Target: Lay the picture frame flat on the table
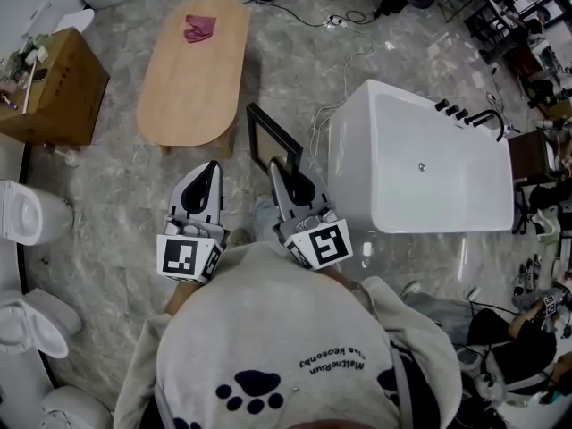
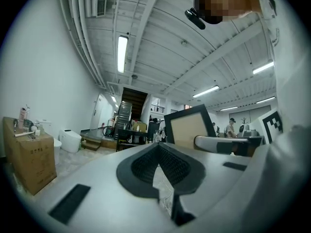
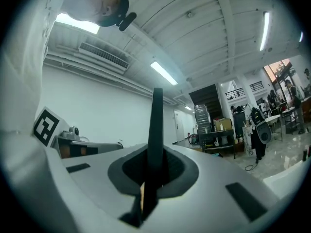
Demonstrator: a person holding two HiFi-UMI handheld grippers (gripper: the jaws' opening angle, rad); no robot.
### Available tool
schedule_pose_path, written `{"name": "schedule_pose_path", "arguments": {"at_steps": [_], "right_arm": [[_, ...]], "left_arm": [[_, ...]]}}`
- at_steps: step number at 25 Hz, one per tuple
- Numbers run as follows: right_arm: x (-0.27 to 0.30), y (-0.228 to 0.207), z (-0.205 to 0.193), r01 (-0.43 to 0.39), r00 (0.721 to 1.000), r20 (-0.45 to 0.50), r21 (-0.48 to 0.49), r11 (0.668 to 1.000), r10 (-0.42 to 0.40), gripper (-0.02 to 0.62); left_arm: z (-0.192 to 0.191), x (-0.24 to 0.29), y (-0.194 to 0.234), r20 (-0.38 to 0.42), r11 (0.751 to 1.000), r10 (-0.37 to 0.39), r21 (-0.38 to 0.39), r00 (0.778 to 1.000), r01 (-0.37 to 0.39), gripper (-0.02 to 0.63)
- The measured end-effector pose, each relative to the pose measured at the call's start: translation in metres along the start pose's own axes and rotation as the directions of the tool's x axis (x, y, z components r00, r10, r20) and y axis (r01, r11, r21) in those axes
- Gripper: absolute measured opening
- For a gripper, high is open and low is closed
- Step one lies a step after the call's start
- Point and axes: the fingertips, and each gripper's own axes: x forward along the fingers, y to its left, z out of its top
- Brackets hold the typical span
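Note:
My right gripper is shut on the lower corner of a black picture frame with a tan panel, and holds it upright in the air over the floor. The right gripper view shows the frame edge-on, rising from between the jaws. In the left gripper view its tan face stands to the right. Beside it on the left, my left gripper is shut and holds nothing. The oval wooden table lies ahead and to the left, apart from the frame.
A pink cloth lies at the table's far end. A white bathtub stands close on the right. At the left are a cardboard box and toilets. Cables trail over the marble floor.

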Motion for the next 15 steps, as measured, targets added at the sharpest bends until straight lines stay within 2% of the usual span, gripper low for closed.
{"name": "schedule_pose_path", "arguments": {"at_steps": [5, 9, 15], "right_arm": [[0.026, -0.019, -0.001, -0.041, 0.999, -0.007, -0.003, 0.999, 0.041, 0.023], [0.049, -0.053, 0.001, -0.08, 0.997, -0.011, -0.01, 0.997, 0.079, 0.023], [0.088, -0.097, 0.008, -0.162, 0.987, 0.017, -0.016, 0.987, 0.162, 0.023]], "left_arm": [[0.0, 0.03, 0.01, 0.006, 1.0, 0.026, -0.007, 1.0, -0.026, 0.009], [0.003, 0.065, 0.012, 0.024, 0.999, 0.047, 0.0, 0.999, -0.047, 0.009], [0.012, 0.112, 0.02, 0.052, 0.992, 0.122, 0.014, 0.991, -0.123, 0.009]]}}
